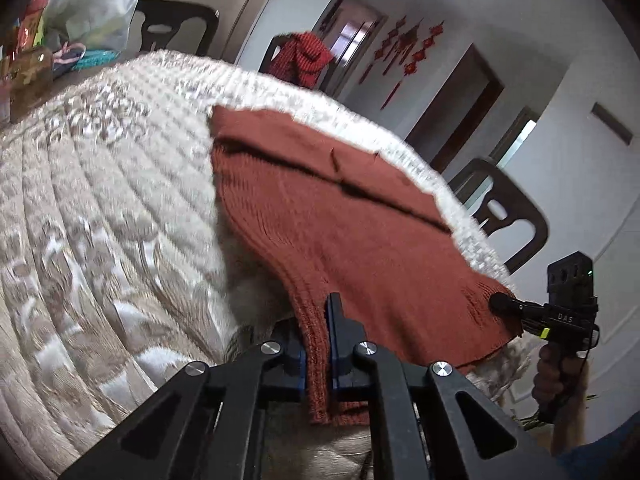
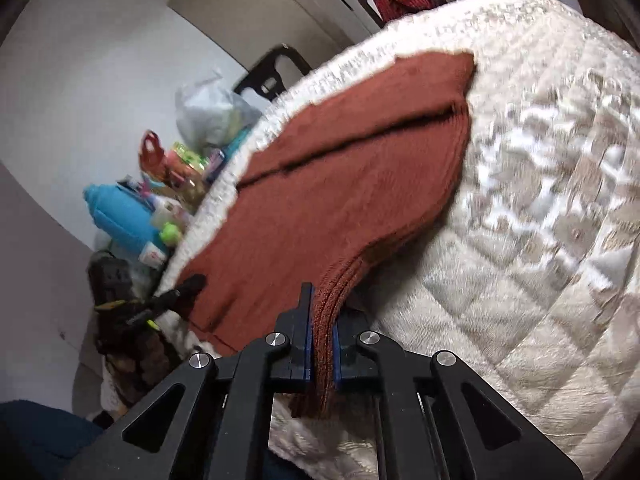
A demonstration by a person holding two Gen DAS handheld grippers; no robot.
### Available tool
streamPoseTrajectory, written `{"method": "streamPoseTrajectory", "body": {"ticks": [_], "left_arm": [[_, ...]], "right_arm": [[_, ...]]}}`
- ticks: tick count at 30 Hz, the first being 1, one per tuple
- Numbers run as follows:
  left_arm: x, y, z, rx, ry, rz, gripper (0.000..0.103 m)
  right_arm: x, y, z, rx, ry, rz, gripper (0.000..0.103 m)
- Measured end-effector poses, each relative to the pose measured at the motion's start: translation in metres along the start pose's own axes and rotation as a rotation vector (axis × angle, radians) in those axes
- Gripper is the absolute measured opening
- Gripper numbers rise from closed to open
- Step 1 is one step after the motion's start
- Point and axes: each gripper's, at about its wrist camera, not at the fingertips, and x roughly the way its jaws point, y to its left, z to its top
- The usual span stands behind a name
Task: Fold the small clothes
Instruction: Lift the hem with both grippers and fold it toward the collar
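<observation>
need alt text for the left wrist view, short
The left gripper is shut on the near corner of a rust-red knit garment lying on a cream quilted cloth. At right, the right gripper pinches its other near corner.

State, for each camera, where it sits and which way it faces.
Left wrist: sits behind the left gripper, faces across the rust-red knitted garment; the right gripper shows.
Right wrist: sits behind the right gripper, faces the same garment; the left gripper shows.
Shared: garment, cream quilted cover.
</observation>
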Motion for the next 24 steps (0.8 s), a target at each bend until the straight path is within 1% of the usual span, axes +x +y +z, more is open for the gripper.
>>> {"method": "streamPoseTrajectory", "body": {"ticks": [2,5,8,10,13,16,18,22,24], "left_arm": [[-0.012,-0.002,0.004,0.000,-0.038,-0.034,0.006],[-0.032,-0.007,0.008,0.008,-0.088,-0.074,0.006],[-0.051,-0.015,0.011,0.027,-0.131,-0.120,0.006],[-0.058,-0.022,0.011,0.045,-0.143,-0.142,0.006],[-0.060,-0.029,0.009,0.072,-0.138,-0.142,0.006],[-0.054,-0.025,0.011,0.045,-0.130,-0.141,0.006],[-0.053,-0.019,0.014,0.027,-0.132,-0.139,0.006],[-0.048,-0.013,0.029,0.001,-0.164,-0.133,0.006],[-0.042,-0.010,0.041,-0.007,-0.178,-0.128,0.006]], "right_arm": [[-0.016,0.006,0.003,-0.022,-0.042,0.029,0.006],[-0.039,0.016,0.005,-0.050,-0.092,0.069,0.006],[-0.059,0.026,0.003,-0.074,-0.128,0.100,0.006],[-0.069,0.034,0.000,-0.098,-0.140,0.106,0.006],[-0.073,0.038,-0.005,-0.108,-0.136,0.109,0.006],[-0.067,0.031,-0.005,-0.089,-0.126,0.104,0.006],[-0.062,0.028,-0.002,-0.069,-0.128,0.117,0.006],[-0.061,0.024,0.010,-0.052,-0.162,0.141,0.006],[-0.058,0.022,0.022,-0.039,-0.184,0.158,0.006]]}}
